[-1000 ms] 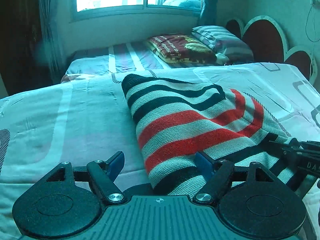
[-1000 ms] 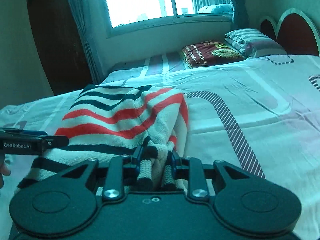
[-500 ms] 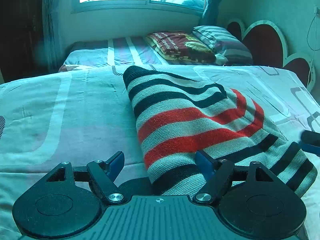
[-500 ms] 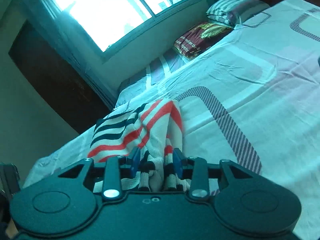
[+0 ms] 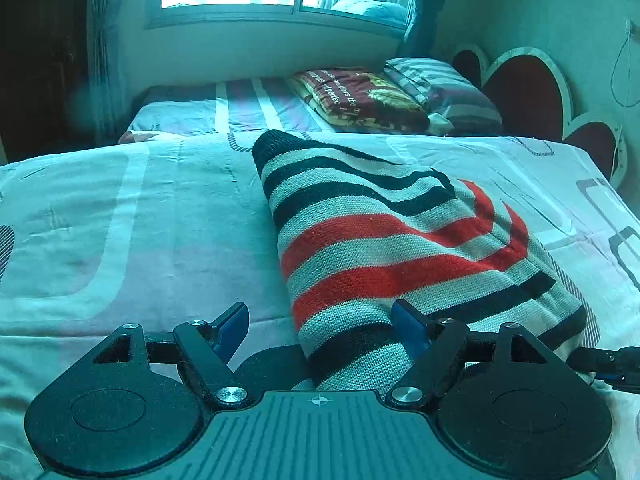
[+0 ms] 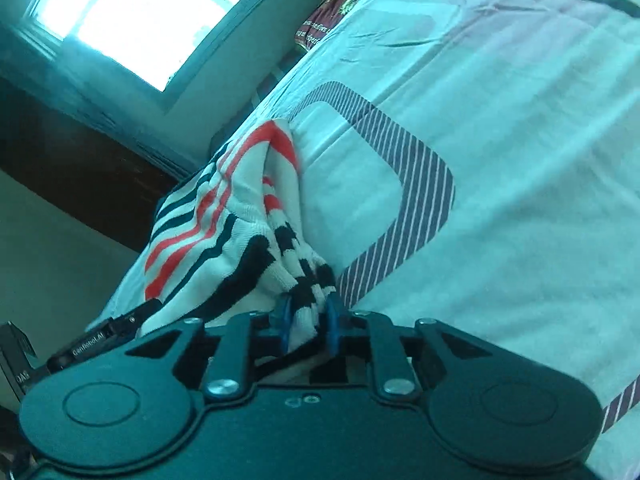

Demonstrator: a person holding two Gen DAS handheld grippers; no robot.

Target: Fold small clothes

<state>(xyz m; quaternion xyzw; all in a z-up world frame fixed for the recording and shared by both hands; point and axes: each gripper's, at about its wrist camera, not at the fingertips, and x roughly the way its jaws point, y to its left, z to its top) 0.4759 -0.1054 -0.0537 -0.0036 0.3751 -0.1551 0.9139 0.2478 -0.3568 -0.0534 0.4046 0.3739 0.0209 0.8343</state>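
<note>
A striped knitted sweater point(image 5: 392, 248) — black, pale and red bands — lies part-folded in a long thick bundle on a bed point(image 5: 132, 216) covered by a pale patterned sheet. It runs from the bed's near edge, where both tools work, away toward the far edge and the window.

The left tool point(image 5: 320, 320) hangs at the near end of the bundle with its blue fingers wide apart. One finger sits over bare sheet and the other rests by the knit, and nothing is pinched between them.

The right tool point(image 6: 306, 320) is closing on a bunched edge of the sweater's black-and-white end. The cloth is gathered between its blue fingers, the pads press on it, and it is lifted a little off the sheet.

The sweater looks soft, limp and fairly light, and its coarse knit should not slip in the pads. It will likely sag and stretch if held by one point — so corners or a doubled hem, one in each tool, seem the best holds. Nothing about it looks breakable.
</note>
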